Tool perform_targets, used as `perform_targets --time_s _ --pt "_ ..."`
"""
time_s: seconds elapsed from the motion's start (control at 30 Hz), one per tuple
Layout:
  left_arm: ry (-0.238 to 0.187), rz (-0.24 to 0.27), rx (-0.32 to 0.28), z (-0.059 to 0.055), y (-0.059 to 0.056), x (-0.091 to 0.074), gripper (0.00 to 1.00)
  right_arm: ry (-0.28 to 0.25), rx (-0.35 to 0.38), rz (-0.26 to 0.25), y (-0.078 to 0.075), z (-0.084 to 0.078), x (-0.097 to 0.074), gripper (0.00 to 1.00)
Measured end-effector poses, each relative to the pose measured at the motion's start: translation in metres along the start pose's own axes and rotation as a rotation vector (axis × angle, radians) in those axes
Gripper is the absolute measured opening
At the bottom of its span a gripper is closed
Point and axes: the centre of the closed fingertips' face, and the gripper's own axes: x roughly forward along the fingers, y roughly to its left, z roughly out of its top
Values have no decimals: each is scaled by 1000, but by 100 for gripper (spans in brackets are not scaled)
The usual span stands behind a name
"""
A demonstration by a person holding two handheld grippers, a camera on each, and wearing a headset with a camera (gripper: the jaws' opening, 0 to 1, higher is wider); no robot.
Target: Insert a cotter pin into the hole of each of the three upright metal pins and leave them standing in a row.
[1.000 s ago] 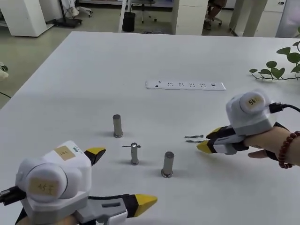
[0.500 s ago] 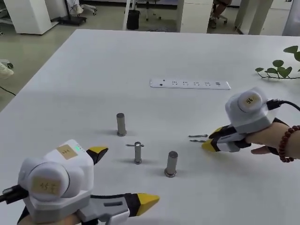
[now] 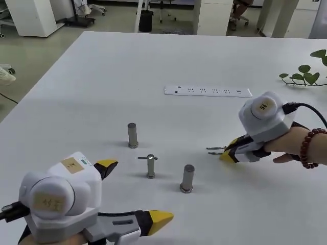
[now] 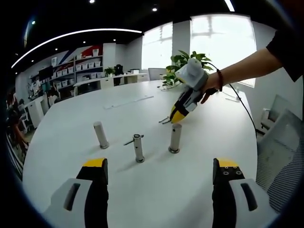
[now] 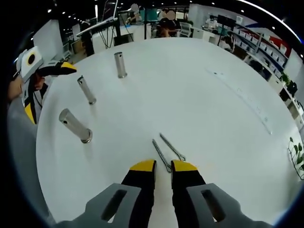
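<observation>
Head view: count three metal pins upright on the tabletop [image 3: 153,66]: far pin [image 3: 133,135], middle pin [image 3: 150,167], near pin [image 3: 187,178]. Note one inserted cotter pin [image 3: 147,157] crossing the middle pin's top. Find two loose cotter pins [image 3: 214,150] lying flat just ahead of the right gripper [image 3: 225,154]. See the left gripper [image 3: 134,191] low and near, jaws wide apart, holding nothing.

Left gripper view: count three metal pins beyond the spread jaws.

Right gripper view: note jaws narrowly apart, clamped on nothing, with one of the two loose cotter pins [image 5: 164,152] reaching into the gap.
</observation>
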Motion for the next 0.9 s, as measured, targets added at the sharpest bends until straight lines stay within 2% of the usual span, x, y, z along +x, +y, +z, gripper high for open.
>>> perform_targets --time_s 0.1,0.23,0.47,0.7,0.9 --pt "-1 -2 -1 0 -1 0 90 20 -3 6 3 0 1 0" --pt "-1 -4 -1 1 -1 0 90 50 -47 -5 5 0 1 0" --pt "-1 -7 2 1 -2 0 89 62 -56 -9 4 -2 1 0" --pt "0 -10 2 2 -2 0 89 57 -82 -8 2 -2 3 0" --pt "4 -15 12 2 -4 0 89 5 -80 -14 3 6 -1 0"
